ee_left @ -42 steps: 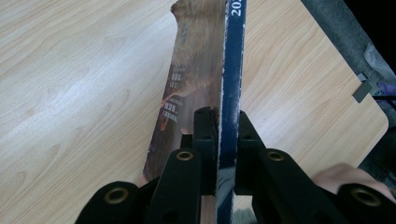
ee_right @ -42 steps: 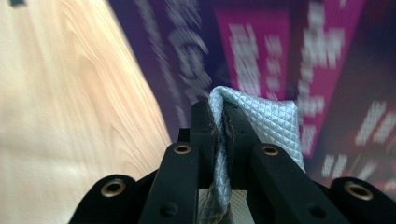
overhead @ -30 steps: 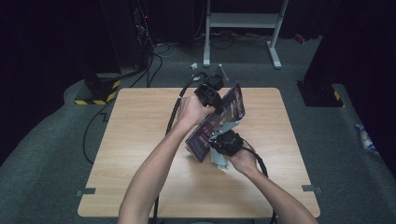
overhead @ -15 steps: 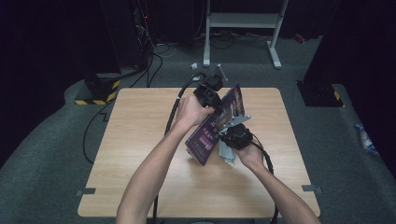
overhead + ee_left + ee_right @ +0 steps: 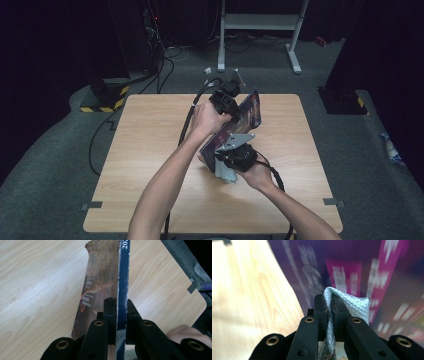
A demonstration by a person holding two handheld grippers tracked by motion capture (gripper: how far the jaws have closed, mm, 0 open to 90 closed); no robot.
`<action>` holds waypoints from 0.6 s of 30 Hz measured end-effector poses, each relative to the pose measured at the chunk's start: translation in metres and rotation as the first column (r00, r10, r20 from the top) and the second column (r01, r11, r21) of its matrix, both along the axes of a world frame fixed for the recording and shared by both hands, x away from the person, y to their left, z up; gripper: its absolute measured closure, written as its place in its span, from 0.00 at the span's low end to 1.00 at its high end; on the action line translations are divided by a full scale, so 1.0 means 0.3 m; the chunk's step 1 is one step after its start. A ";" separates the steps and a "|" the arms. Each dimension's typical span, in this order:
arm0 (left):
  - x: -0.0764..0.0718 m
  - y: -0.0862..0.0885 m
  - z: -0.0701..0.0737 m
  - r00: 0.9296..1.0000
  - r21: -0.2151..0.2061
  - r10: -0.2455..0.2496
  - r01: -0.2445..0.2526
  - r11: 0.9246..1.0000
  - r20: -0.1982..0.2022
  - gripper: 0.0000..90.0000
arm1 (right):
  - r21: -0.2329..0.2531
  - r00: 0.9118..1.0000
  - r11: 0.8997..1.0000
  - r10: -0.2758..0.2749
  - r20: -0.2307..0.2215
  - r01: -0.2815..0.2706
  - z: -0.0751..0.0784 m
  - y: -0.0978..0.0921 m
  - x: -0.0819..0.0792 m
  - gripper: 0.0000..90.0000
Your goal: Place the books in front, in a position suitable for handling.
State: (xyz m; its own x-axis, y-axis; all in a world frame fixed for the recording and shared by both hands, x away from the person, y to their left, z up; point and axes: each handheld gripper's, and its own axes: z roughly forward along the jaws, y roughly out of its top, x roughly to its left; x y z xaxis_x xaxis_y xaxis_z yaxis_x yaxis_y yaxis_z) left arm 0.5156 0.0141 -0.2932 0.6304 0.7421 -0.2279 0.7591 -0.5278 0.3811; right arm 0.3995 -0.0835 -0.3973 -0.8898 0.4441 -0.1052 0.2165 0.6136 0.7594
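left hand-held gripper (image 5: pixel 121 305): clamped tight on the thin purple magazine (image 5: pixel 239 122), tilted above the wooden desk (image 5: pixel 150 145)
right hand-held gripper (image 5: pixel 331 301): pinching the silver quilted cloth (image 5: pixel 352 305) against its cover

magazine (image 5: pixel 235 127) on edge mid-table (image 5: pixel 150 150), cloth (image 5: pixel 225 172) just before its near end

Beyond the wooden desk (image 5: pixel 150 150), a white metal stand (image 5: pixel 260 30) rests on grey carpet (image 5: pixel 50 160), yellow-black striped block (image 5: pixel 102 102) near the desk's far-left corner.
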 end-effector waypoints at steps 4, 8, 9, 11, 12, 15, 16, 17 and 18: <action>-0.001 0.005 0.003 1.000 0.009 0.005 -0.005 1.000 0.006 0.92 | 0.059 1.000 0.998 0.014 0.028 -0.015 0.083 0.005 -0.012 0.94; 0.000 0.005 -0.005 1.000 0.000 0.004 -0.004 1.000 -0.002 0.92 | 0.109 0.999 0.994 0.025 0.032 -0.028 0.133 0.013 -0.022 0.94; 0.001 0.004 -0.006 1.000 0.002 0.002 -0.002 1.000 -0.007 0.92 | 0.109 0.999 0.993 0.031 0.043 -0.036 0.138 0.018 -0.028 0.94; 0.001 0.002 -0.007 1.000 0.007 0.001 -0.001 1.000 -0.005 0.92 | 0.109 0.998 0.993 0.046 0.047 -0.051 0.139 0.030 -0.043 0.94; 0.000 0.000 -0.008 1.000 0.004 0.003 -0.003 1.000 -0.004 0.92 | 0.107 0.997 0.992 0.054 0.052 -0.060 0.137 0.036 -0.050 0.94; -0.003 -0.001 -0.006 1.000 0.002 -0.001 0.001 1.000 -0.005 0.92 | 0.108 0.995 0.991 0.080 0.051 -0.085 0.124 0.055 -0.066 0.94; -0.004 0.000 -0.005 1.000 0.002 -0.001 0.001 1.000 -0.005 0.92 | 0.100 0.995 0.990 0.090 0.053 -0.095 0.117 0.060 -0.070 0.94; -0.005 0.000 -0.004 1.000 0.001 -0.001 0.001 1.000 -0.003 0.92 | 0.091 0.994 0.991 0.096 0.052 -0.100 0.109 0.066 -0.075 0.94; -0.005 0.002 -0.003 1.000 0.003 -0.004 0.004 1.000 -0.003 0.92 | 0.083 0.993 0.991 0.103 0.053 -0.108 0.099 0.071 -0.078 0.94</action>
